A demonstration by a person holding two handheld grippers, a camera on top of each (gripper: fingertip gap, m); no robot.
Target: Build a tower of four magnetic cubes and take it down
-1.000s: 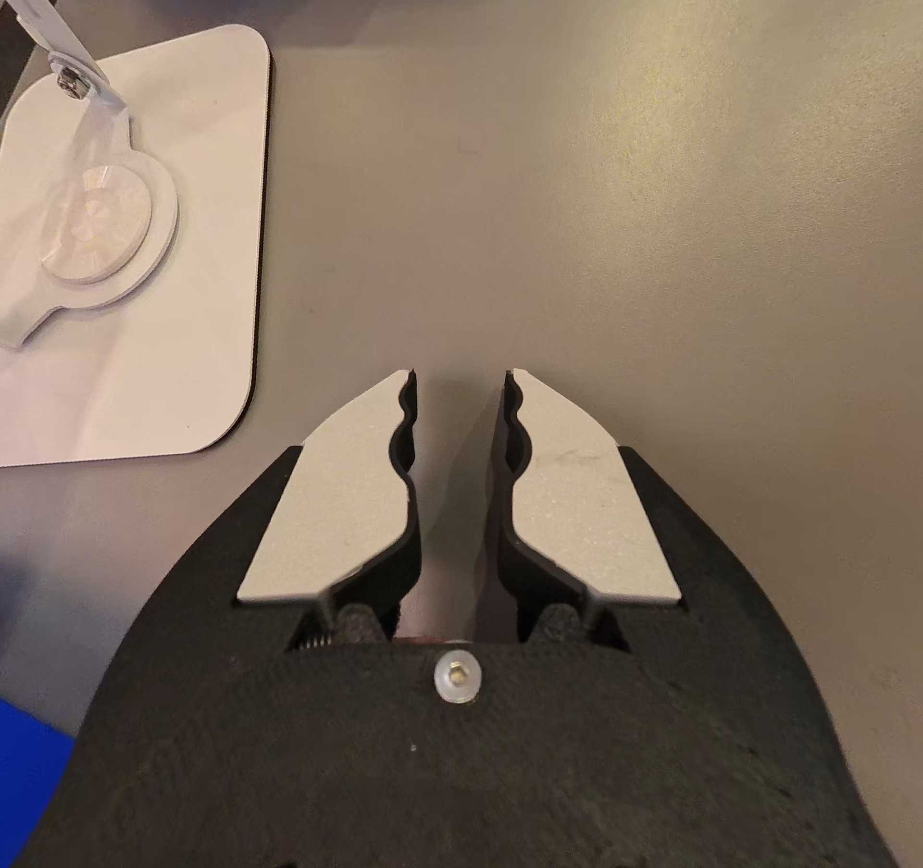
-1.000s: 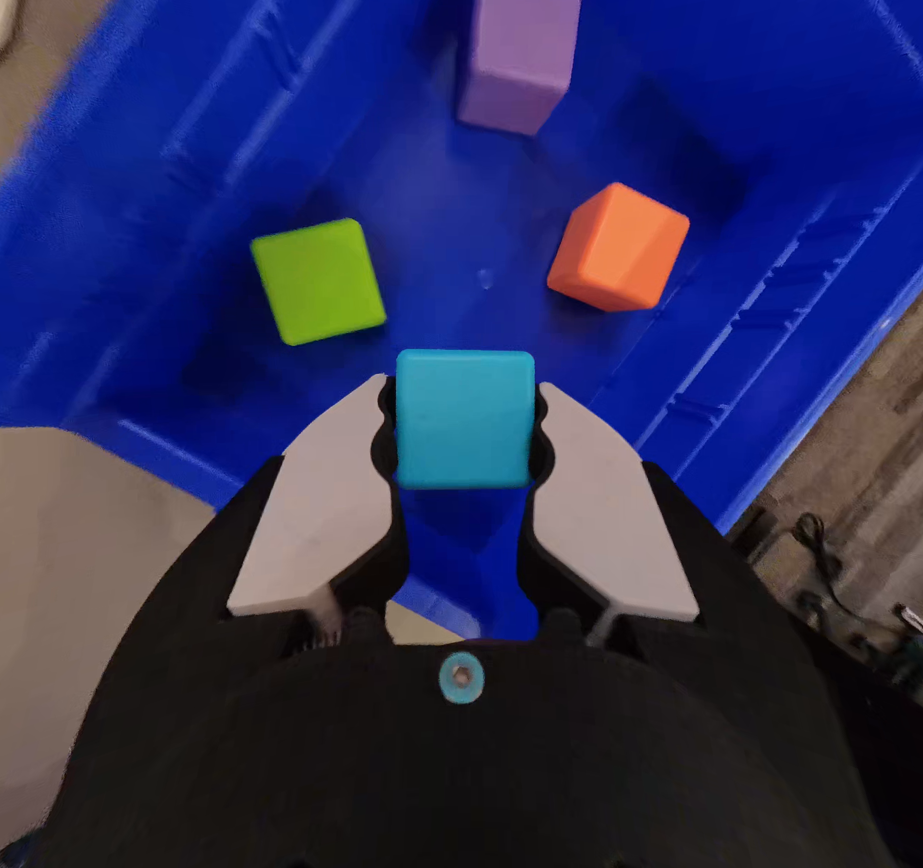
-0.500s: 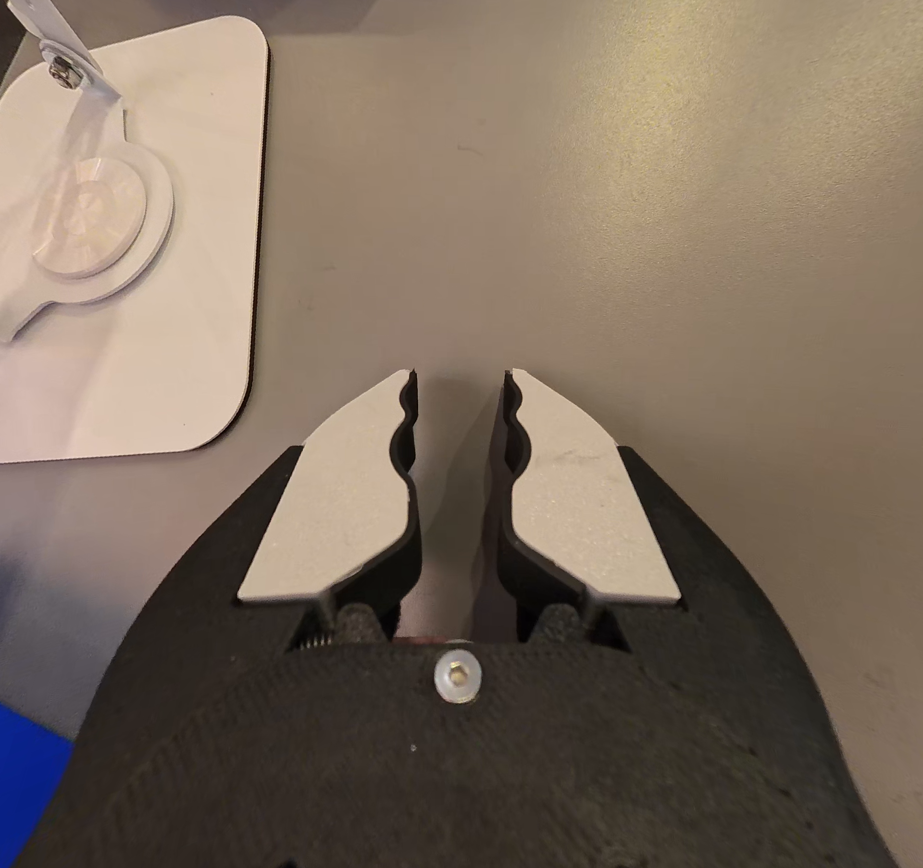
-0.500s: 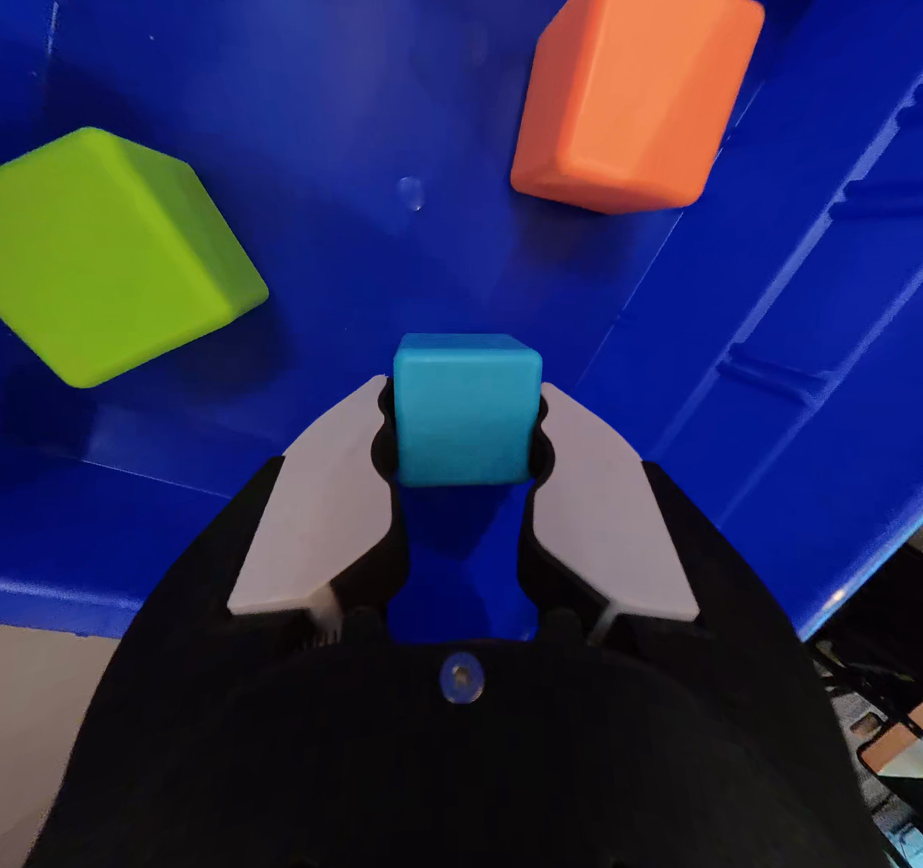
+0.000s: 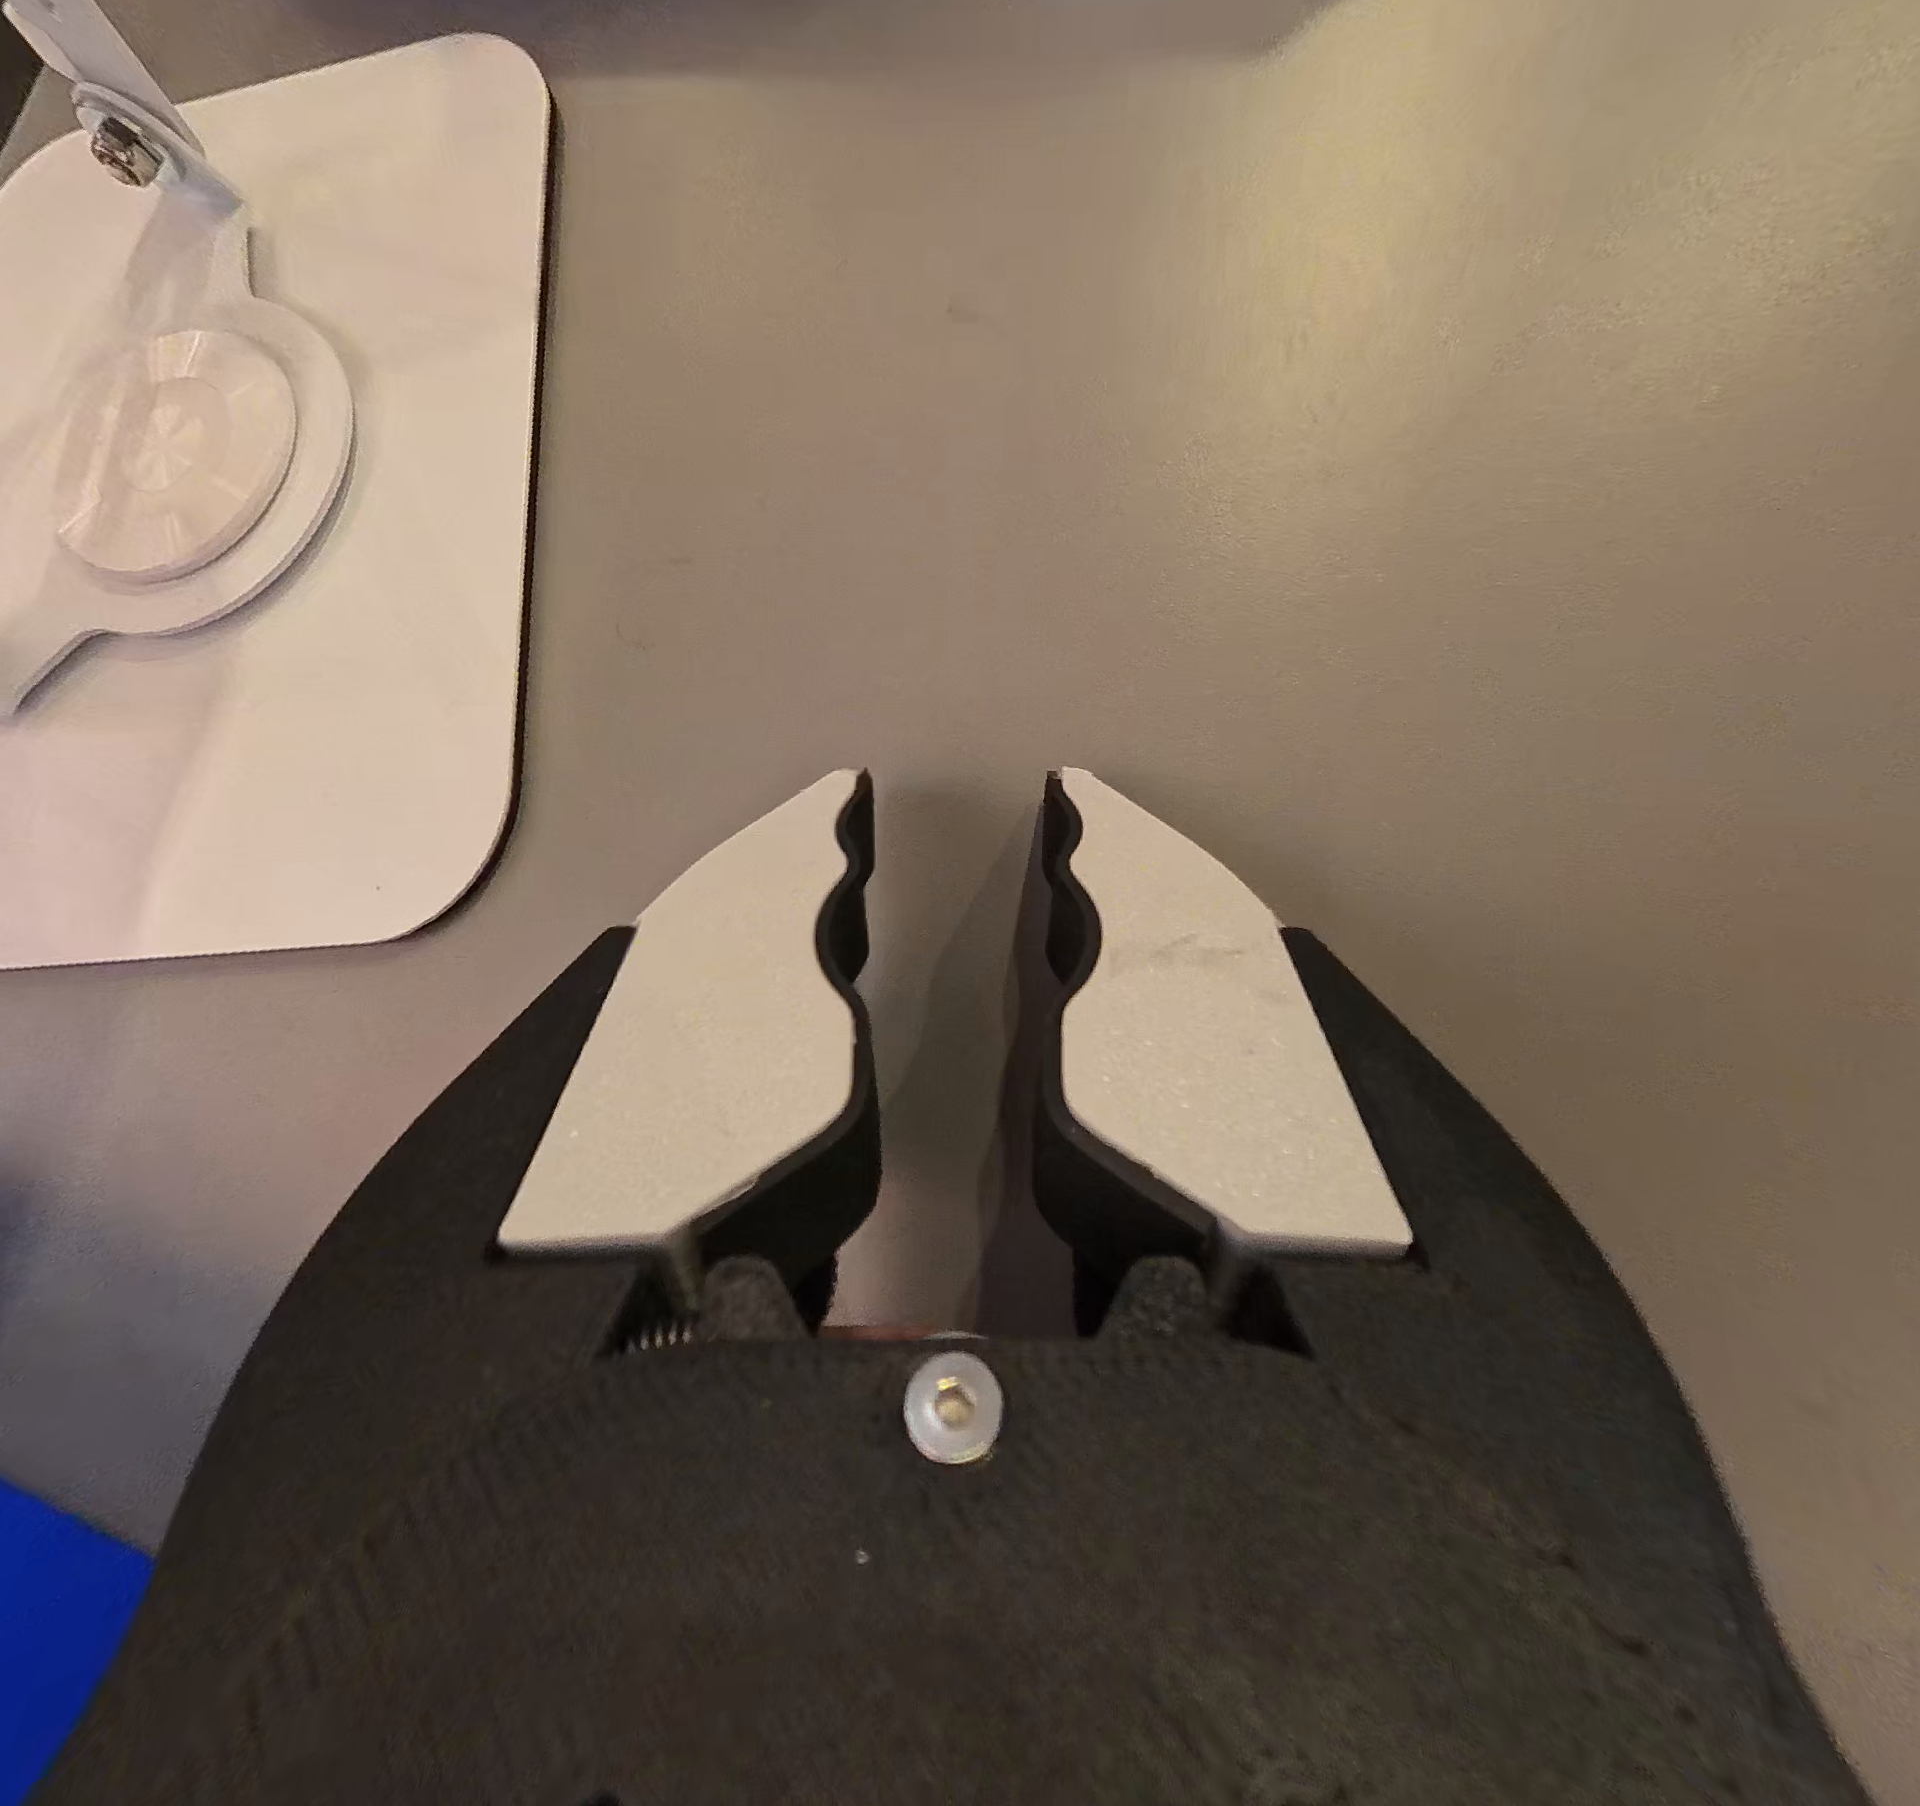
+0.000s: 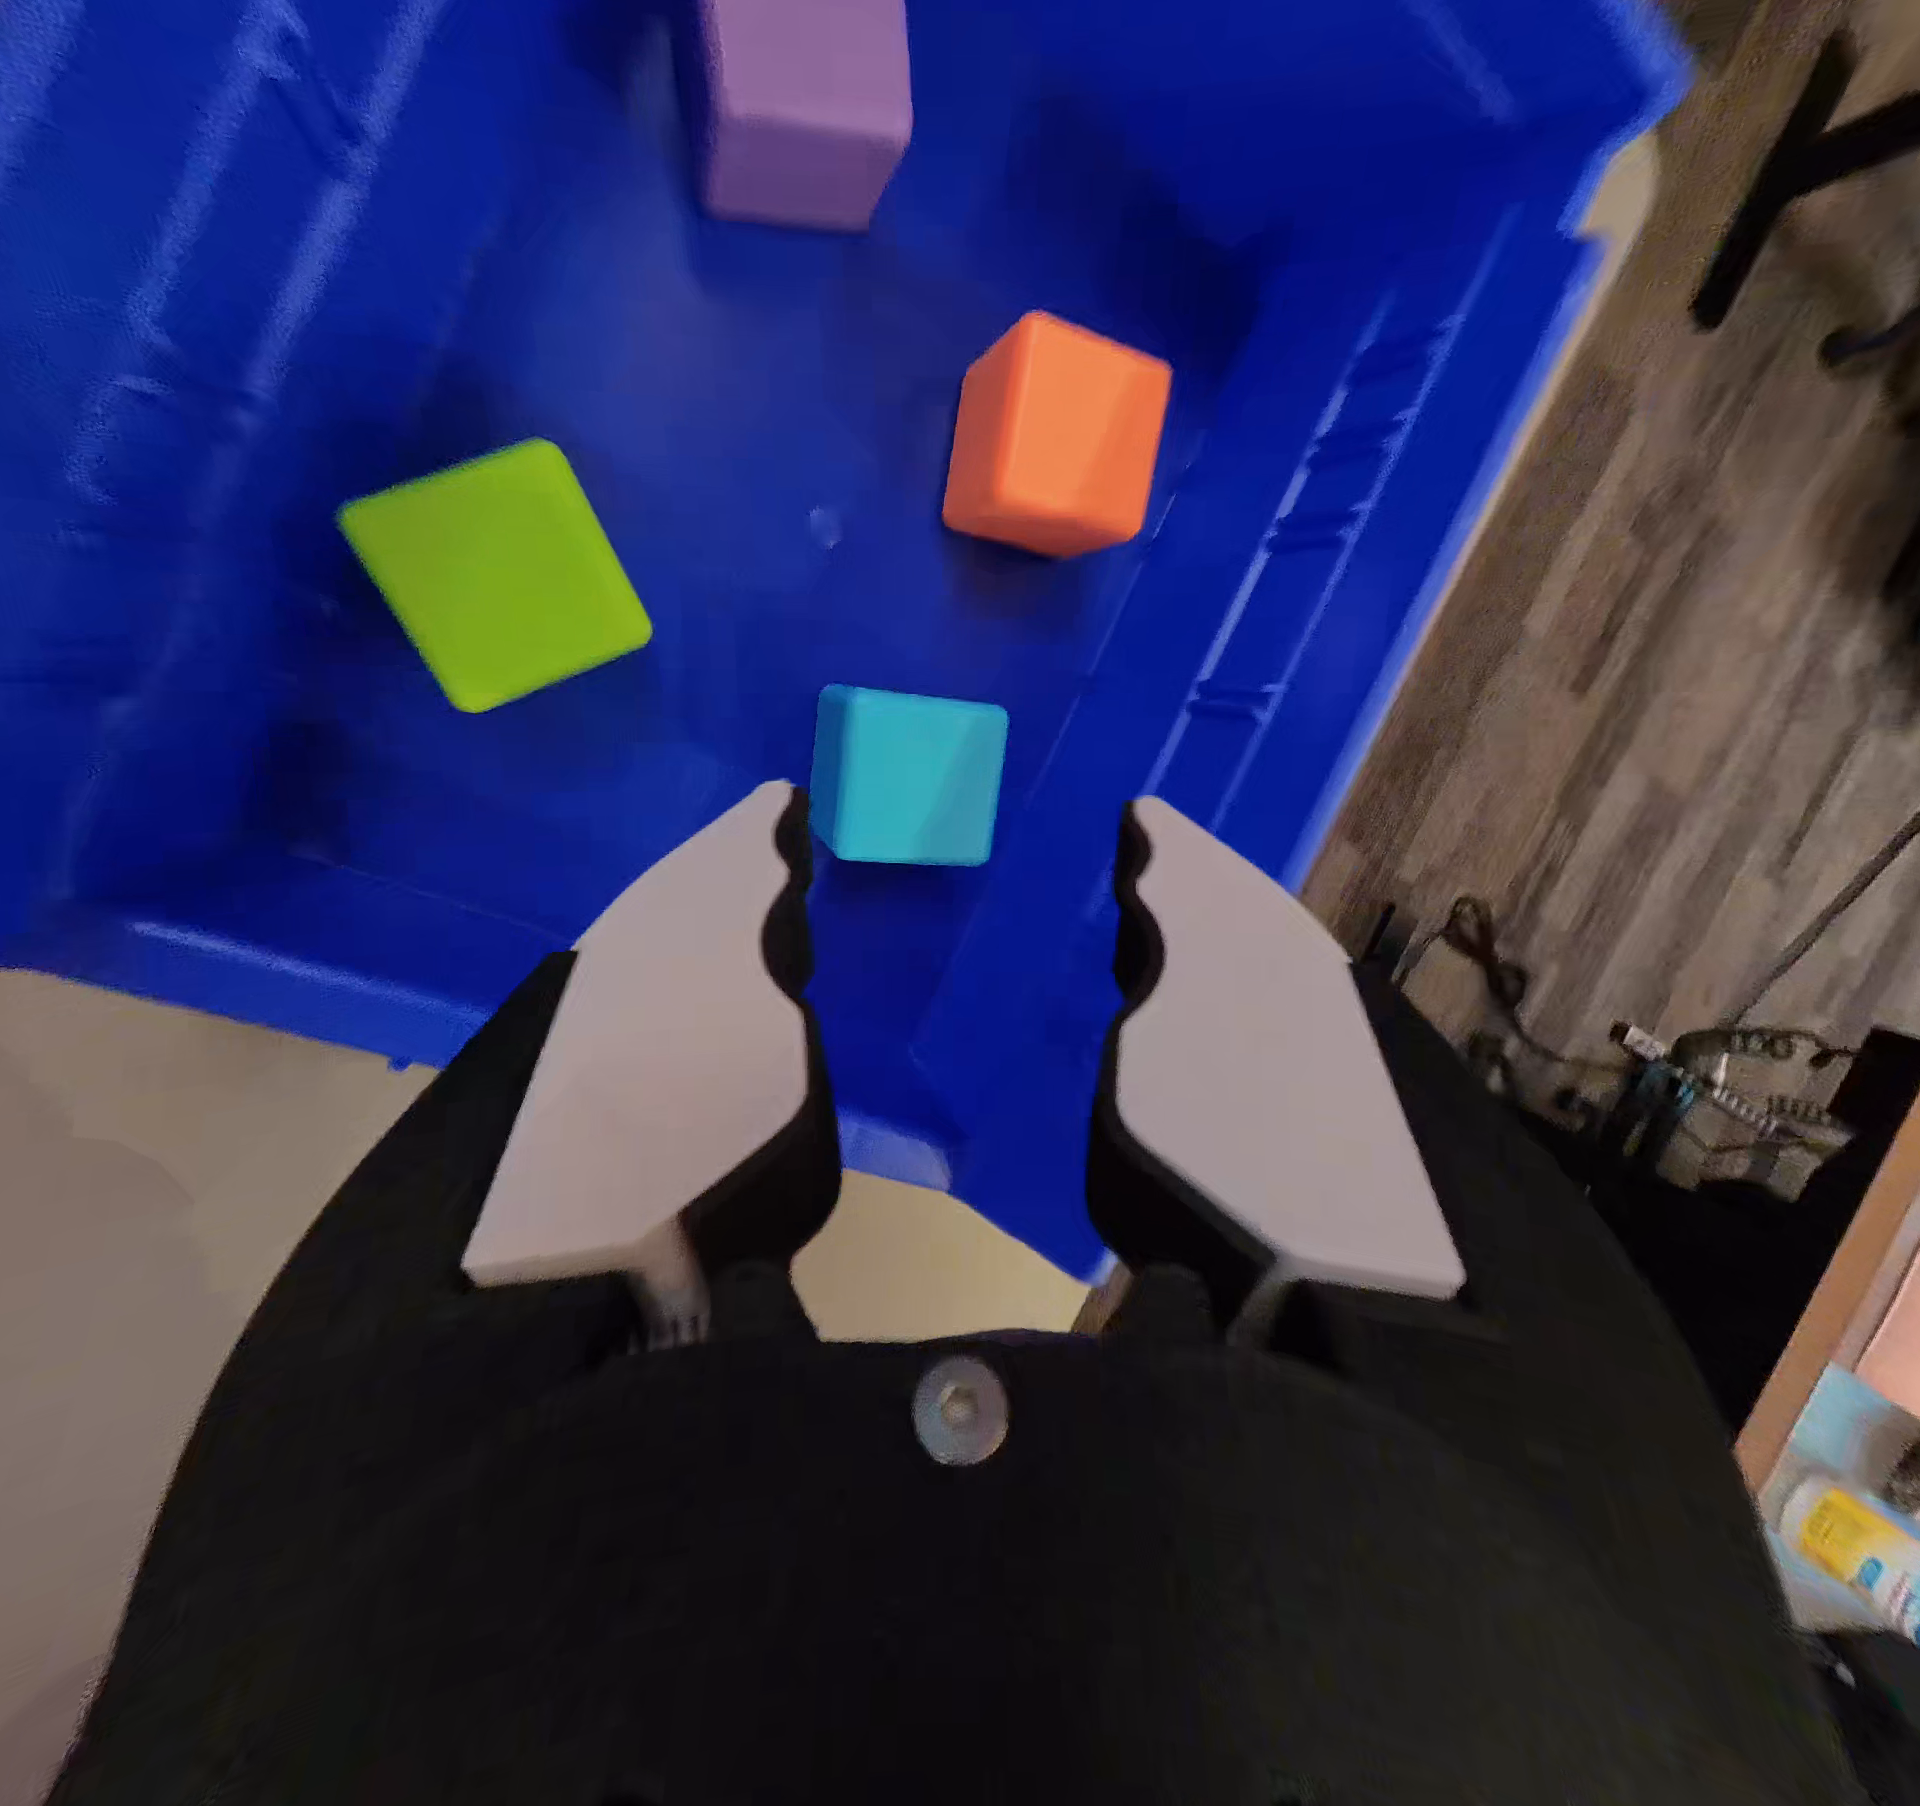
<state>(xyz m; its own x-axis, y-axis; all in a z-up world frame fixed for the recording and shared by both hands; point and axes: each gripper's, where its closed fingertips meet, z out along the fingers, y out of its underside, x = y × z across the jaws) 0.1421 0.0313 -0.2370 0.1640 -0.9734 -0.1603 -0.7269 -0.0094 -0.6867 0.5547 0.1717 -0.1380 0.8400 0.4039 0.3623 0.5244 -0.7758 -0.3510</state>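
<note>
Blue bin w/ teal cube (loose); right gripper open, left gripper parted, empty.

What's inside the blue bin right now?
Four loose cubes lie on the floor of the blue bin: purple cube, orange cube, green cube, teal cube. The near corner is hidden.

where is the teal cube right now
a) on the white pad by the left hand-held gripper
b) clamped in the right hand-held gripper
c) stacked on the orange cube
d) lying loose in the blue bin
d: the teal cube sits on the floor of the blue bin, apart from the orange cube, while the right hand-held gripper hangs open above the bin, with nothing between its fingers.
</note>
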